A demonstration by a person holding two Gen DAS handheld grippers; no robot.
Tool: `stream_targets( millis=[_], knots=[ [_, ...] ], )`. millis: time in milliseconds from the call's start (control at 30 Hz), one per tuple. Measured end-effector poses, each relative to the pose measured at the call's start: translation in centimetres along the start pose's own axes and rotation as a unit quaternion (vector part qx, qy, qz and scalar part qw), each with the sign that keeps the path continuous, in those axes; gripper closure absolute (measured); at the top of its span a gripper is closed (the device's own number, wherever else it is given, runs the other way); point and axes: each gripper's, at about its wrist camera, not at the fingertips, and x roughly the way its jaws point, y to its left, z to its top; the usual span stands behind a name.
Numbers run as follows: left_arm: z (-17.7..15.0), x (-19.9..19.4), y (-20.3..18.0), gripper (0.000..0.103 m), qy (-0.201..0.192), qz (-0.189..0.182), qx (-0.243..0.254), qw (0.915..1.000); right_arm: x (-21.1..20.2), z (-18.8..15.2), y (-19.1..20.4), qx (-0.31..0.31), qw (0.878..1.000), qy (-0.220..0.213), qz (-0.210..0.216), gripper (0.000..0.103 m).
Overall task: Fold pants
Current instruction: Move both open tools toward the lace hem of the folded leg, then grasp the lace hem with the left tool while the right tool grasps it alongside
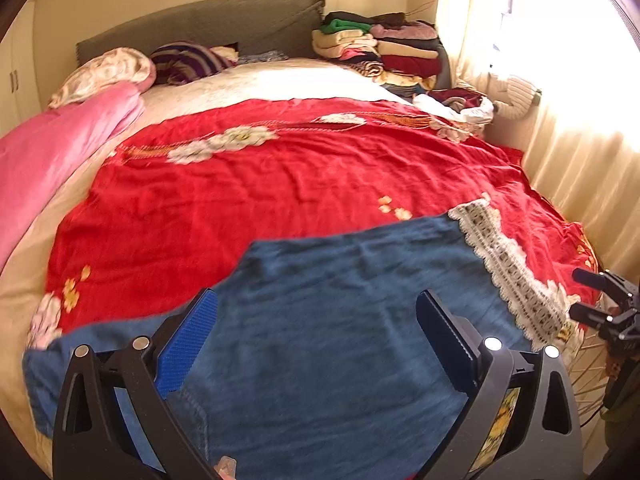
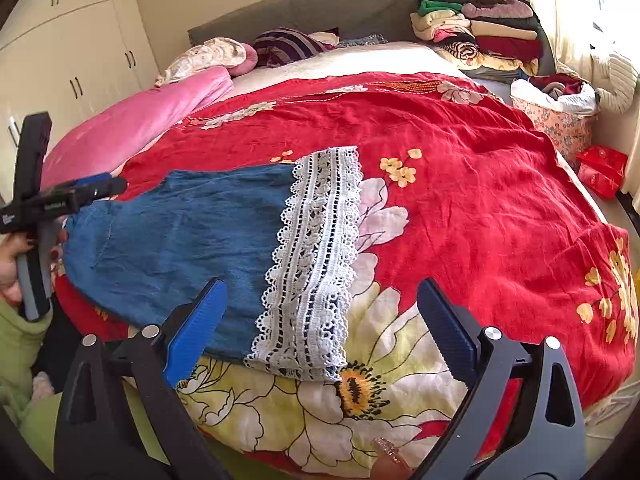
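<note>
Blue denim pants [image 1: 340,320] with a white lace hem [image 1: 508,264] lie flat on a red floral bedspread [image 1: 260,184]. My left gripper [image 1: 316,320] is open, hovering just above the denim with nothing between its blue pads. My right gripper [image 2: 322,312] is open and empty above the lace hem [image 2: 312,264] at the near bed edge; the denim [image 2: 180,240] stretches left of it. The left gripper also shows at the left edge of the right wrist view [image 2: 72,192], the right gripper at the right edge of the left wrist view [image 1: 600,300].
A pink quilt [image 2: 132,120] and pillows [image 2: 280,46] lie at the bed's left and head. Stacked folded clothes [image 2: 480,28] sit at the far right corner. A basket of clothes [image 2: 556,112] and a curtain [image 1: 568,140] stand to the right. Wardrobe doors [image 2: 72,64] are at left.
</note>
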Motion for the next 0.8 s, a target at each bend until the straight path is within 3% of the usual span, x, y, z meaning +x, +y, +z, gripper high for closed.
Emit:
stream_targets(
  millis=[267, 567, 800],
  knots=[
    [4.5, 2.7, -4.2, 0.005, -0.006, -0.032, 0.056, 0.9979, 0.7, -0.9, -0.4, 0.029, 0.999, 0.017, 0.017, 0.013],
    [6.0, 8.8, -7.2, 0.005, 0.039, -0.074, 0.100, 0.9915, 3.0, -1.9, -0.6, 0.077, 0.995, 0.046, 0.045, 0.013],
    [6.8, 12.3, -7.6, 0.007, 0.059, -0.130, 0.077, 0.9867, 4.0, -2.3, -0.4, 0.084, 0.994, 0.053, 0.054, 0.013]
  ],
)
